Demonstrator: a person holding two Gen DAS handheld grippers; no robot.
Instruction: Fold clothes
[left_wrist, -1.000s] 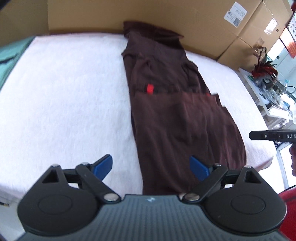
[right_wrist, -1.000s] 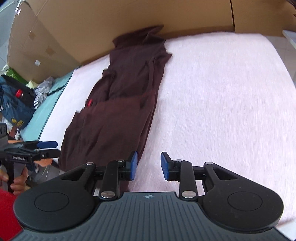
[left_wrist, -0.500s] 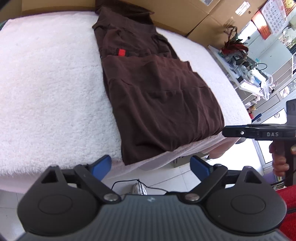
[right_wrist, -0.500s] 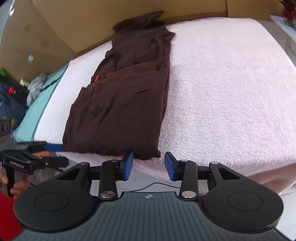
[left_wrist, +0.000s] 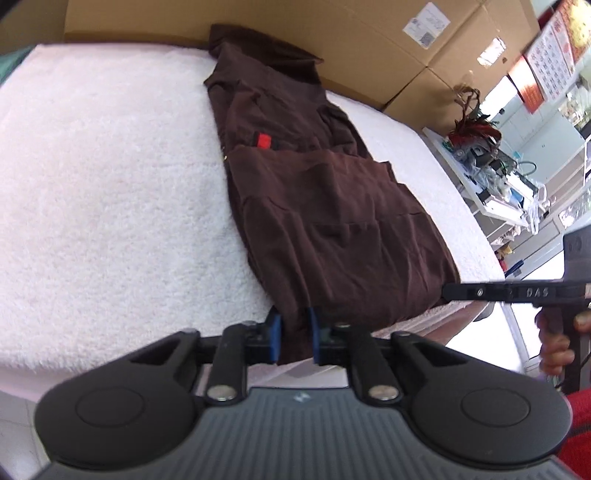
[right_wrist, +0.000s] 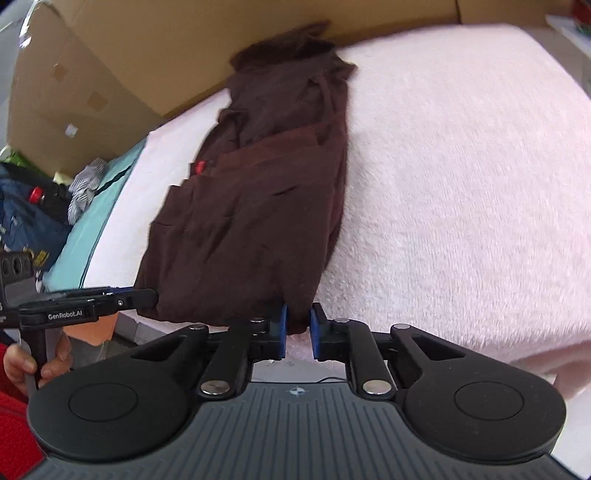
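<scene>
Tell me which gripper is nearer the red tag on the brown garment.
Left. The left gripper grips the near hem on the red tag's side of the brown garment; the right gripper grips the opposite near corner.

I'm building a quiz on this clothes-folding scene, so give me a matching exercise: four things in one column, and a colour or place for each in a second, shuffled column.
Things:
1. garment
2. small tag on the garment
3. blanket
4. cardboard boxes

Colour or place:
A. red
B. behind the far edge of the blanket
C. dark brown, lying lengthwise on the blanket
D. pale, fluffy, spread under the garment

Pairs: 1-C, 2-A, 3-D, 4-B
</scene>
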